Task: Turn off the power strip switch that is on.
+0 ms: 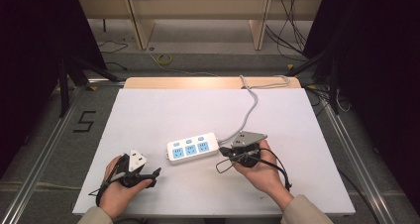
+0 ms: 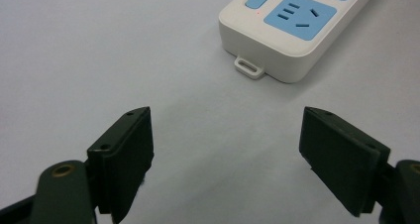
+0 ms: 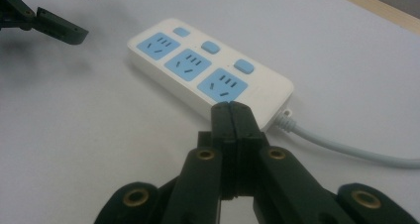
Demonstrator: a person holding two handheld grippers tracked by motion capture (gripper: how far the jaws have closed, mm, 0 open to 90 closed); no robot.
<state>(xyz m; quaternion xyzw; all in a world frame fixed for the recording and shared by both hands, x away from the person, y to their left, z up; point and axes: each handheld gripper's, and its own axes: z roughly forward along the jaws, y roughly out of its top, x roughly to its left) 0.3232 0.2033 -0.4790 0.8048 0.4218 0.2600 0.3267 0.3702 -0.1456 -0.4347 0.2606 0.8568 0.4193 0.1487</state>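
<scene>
White tabletop (image 1: 148, 115) under me, the power strip (image 1: 193, 146) lying near its middle, cord (image 1: 250, 110) running off toward 1 o'clock. My right gripper (image 1: 224, 151) — jaws pressed together, empty — sits just off the strip's 3 o'clock end. My left gripper (image 1: 154, 174), jaws spread wide, waits at its 8 o'clock — apart from it.

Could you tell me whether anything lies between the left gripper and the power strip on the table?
Nothing visible does. The left gripper is open, with bare white table between its jaws and the near end of the power strip. The right gripper, jaws shut, sits at the strip's far, cable end, out of that path.
</scene>
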